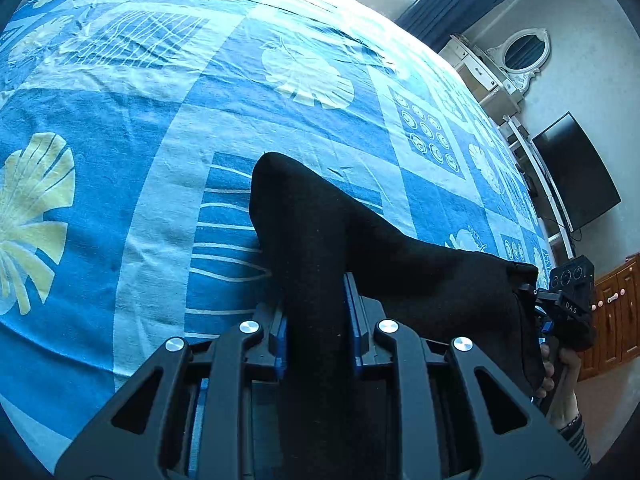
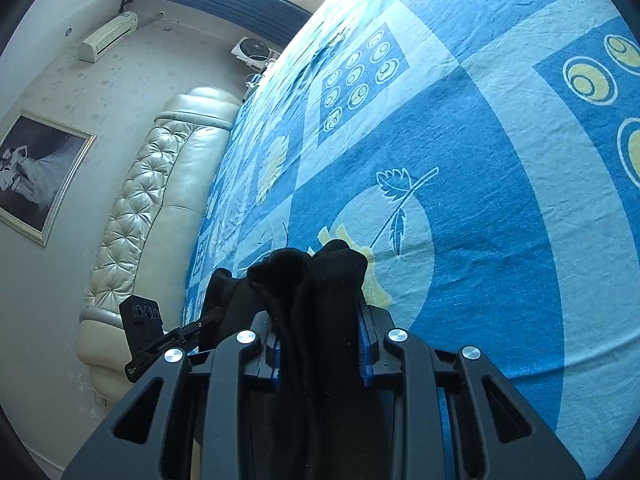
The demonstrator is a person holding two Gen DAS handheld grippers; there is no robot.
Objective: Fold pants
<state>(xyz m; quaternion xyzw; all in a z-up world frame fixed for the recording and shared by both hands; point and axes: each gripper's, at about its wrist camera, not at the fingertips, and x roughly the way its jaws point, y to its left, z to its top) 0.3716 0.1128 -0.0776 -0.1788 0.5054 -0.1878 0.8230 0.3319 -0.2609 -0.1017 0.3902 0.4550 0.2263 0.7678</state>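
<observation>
The black pants [image 1: 360, 256] hang between my two grippers above the blue patterned bed. My left gripper [image 1: 316, 320] is shut on a bunch of the black fabric, which fills the gap between its blue pads and sticks out ahead. The fabric stretches right to my right gripper [image 1: 560, 304], seen at the right edge with the hand holding it. In the right wrist view my right gripper [image 2: 320, 336] is shut on a thick fold of the pants [image 2: 316, 280]. The left gripper [image 2: 148, 332] shows at the lower left there.
The bed sheet [image 1: 200, 120] is blue with leaf and circle prints and spans both views. A padded cream headboard [image 2: 152, 208] stands at the bed's left. A dressing table with an oval mirror [image 1: 520, 52] and a dark screen [image 1: 576, 172] line the wall.
</observation>
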